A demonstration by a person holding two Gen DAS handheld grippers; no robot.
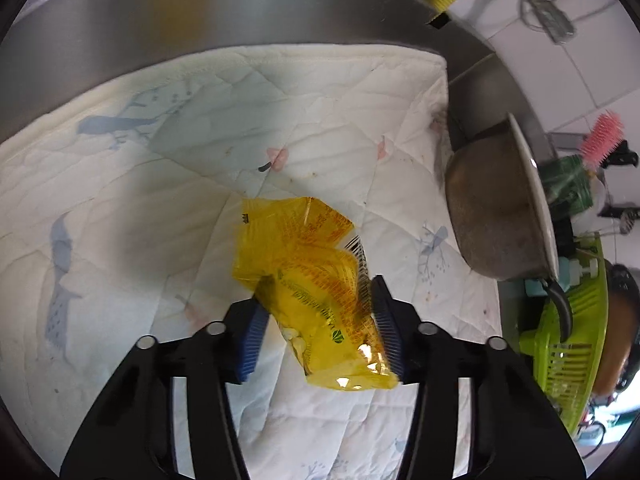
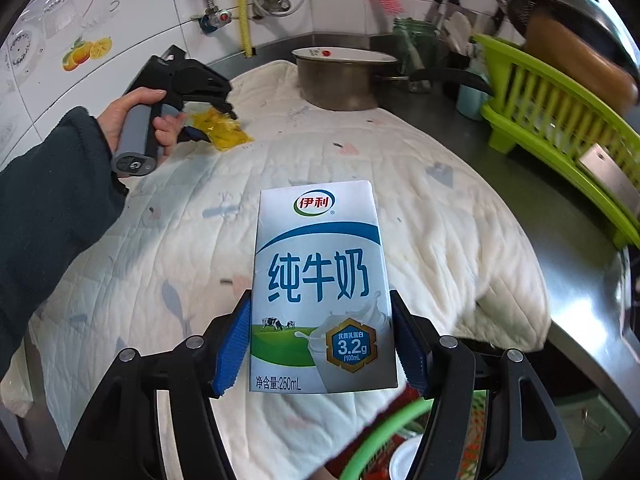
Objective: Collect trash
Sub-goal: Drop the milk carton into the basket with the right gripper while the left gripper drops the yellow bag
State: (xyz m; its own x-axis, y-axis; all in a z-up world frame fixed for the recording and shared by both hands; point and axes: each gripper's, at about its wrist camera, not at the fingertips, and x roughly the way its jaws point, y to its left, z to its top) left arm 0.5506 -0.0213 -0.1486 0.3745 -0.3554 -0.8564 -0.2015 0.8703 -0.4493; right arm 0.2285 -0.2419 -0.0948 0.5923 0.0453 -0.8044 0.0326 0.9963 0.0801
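Quilt [image 1: 168, 184] covers the steel counter [image 2: 560, 240], a pot [image 1: 496, 216] at its far edge beside a green rack [image 2: 540, 120]. The left gripper [image 1: 320, 320] clamps a yellow wrapper [image 1: 316, 280] low over the quilt, both blue pads [image 1: 250, 340] against its sides. The right gripper [image 2: 320, 344] grips a milk carton [image 2: 320, 280] upright between its pads, held above the quilt's near part. A hand [image 2: 136, 120] in a dark sleeve [image 2: 52, 184] holds the left tool's handle.

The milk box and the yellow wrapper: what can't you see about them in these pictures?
- Milk carton: right wrist view shows only its front; full or empty is hidden.
- Yellow wrapper: in the left wrist view its crumpled print is unreadable, and whether both pads press it is unclear.
- Green ring: blurred, cut off by the bottom edge.
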